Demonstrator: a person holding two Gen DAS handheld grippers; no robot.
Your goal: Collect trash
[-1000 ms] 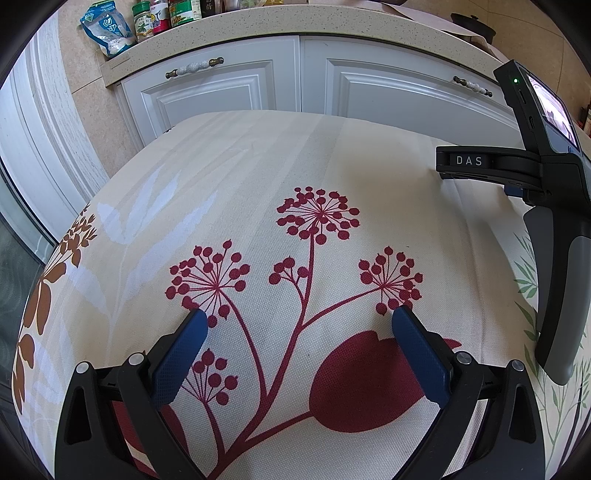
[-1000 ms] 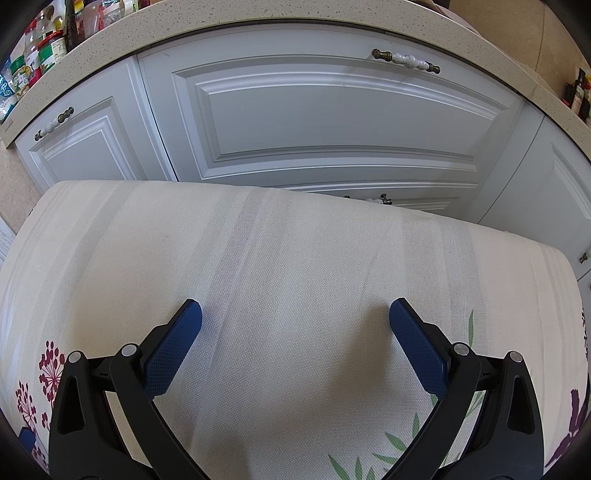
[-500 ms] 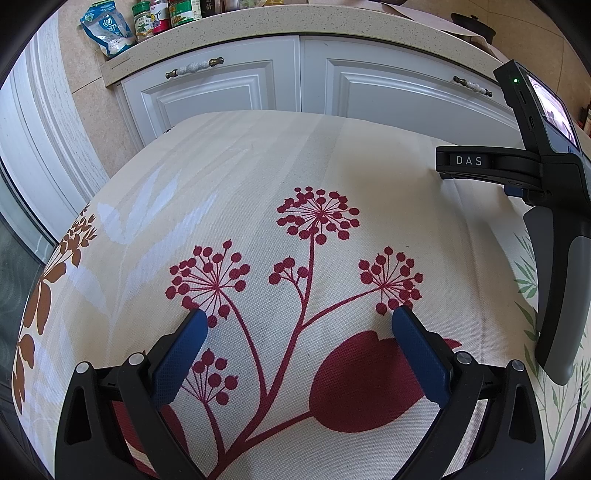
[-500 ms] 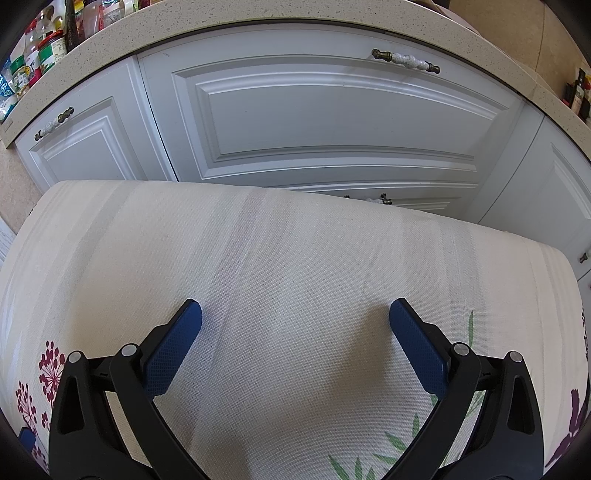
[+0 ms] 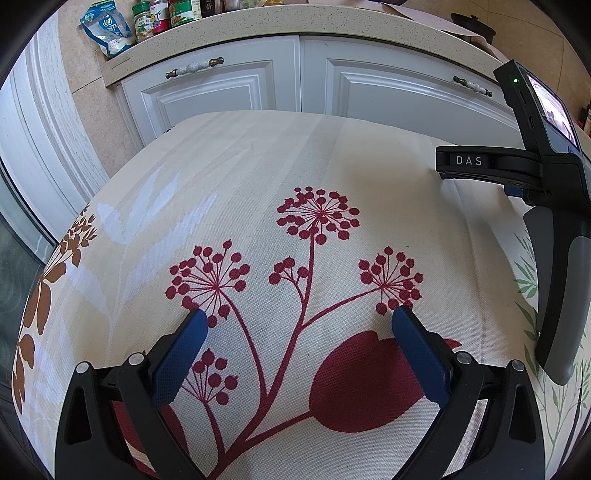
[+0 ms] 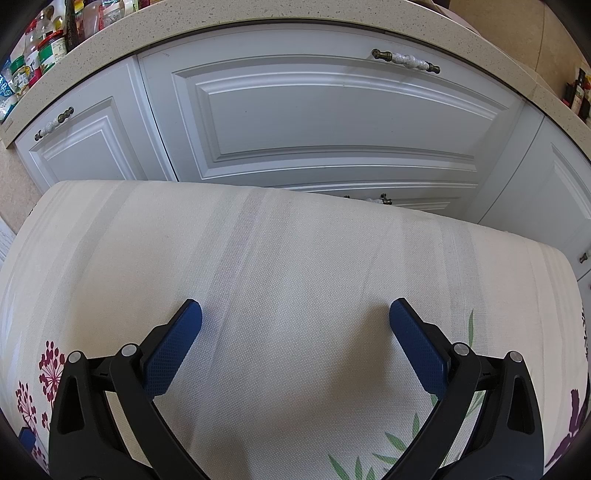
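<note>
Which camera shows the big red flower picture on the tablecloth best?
The left wrist view: the red flower print fills its middle, between the open left gripper fingers. The right wrist view catches only small red sprigs at its left edge.

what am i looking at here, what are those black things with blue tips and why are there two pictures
These are two hand-held grabbing tools, one in each of a person's hands, and each carries a wide-angle camera that looks forward along its jaws. That gives two pictures: one from the left gripper, one from the right gripper. The black arms with blue pads at the bottom of each picture are the jaws. Both sets are spread wide and hold nothing.

Below them is a table under a flowered tablecloth, with red blossoms on the left part and plain pale cloth on the right. In the left view, the dark device at the right edge is the other tool's body, seen from the side. Behind the table are white kitchen cabinets, and jars stand on the counter. No trash shows on the cloth in either view.
</note>
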